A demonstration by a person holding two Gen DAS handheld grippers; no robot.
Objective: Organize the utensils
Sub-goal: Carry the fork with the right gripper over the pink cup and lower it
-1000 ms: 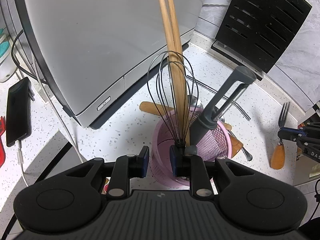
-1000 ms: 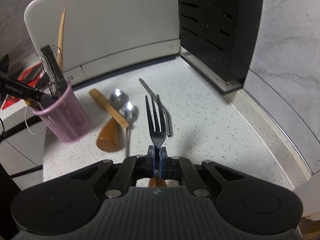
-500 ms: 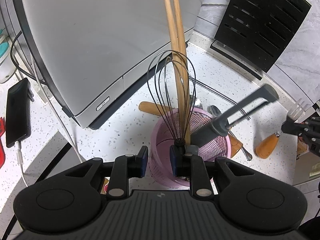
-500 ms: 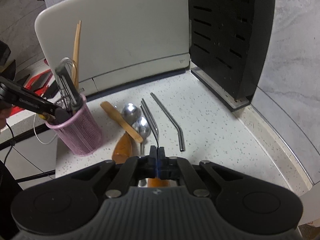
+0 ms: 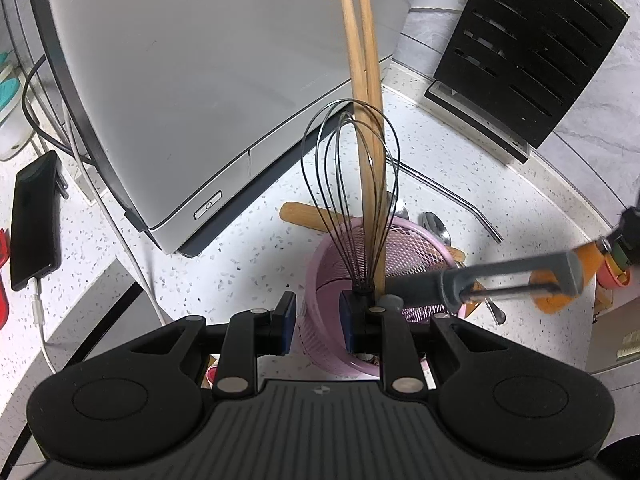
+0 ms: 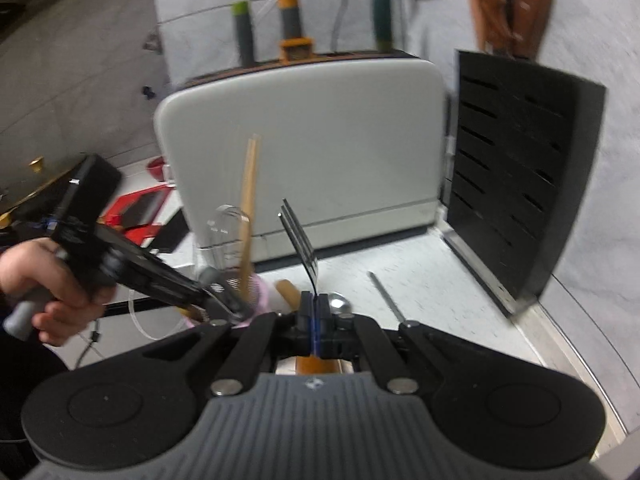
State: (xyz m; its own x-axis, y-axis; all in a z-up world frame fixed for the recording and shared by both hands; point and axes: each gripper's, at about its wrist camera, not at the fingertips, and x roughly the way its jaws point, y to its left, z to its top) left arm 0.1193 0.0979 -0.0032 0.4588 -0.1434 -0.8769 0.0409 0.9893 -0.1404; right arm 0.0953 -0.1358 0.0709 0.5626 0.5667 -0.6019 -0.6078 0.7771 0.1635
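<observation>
Fork [image 6: 299, 236] with wooden handle pinched edge-on in the right claw [image 6: 315, 312], jaws fully closed on its neck, tines angled up and to the left; orange handle end shows below the pads. From the left wrist view this claw sits at the far right edge, blurred.

Pink mesh cup [image 5: 404, 248] stands on the speckled tabletop [image 5: 256, 248] just in front of the left claw [image 5: 318, 322]. Left claw jaws are narrowly parted and straddle the cup's near rim, one pad outside, one inside; whether they press the wall, cannot tell. A person's hand [image 6: 48, 288] holds that tool.

Inside cup: wire whisk [image 5: 352, 184], upright; pair of wooden chopsticks [image 5: 362, 80], upright; grey peeler [image 5: 500, 280], tipped far over to the right, lying nearly level across the rim.

On tabletop beyond cup: wooden spatula handle [image 5: 304, 214], spoons [image 5: 436, 226], bent metal straw [image 5: 452, 196]. Grey appliance [image 5: 180, 60] at far left, black slotted rack [image 5: 524, 48] at far right. Phone [image 5: 34, 216] on cable at left.
</observation>
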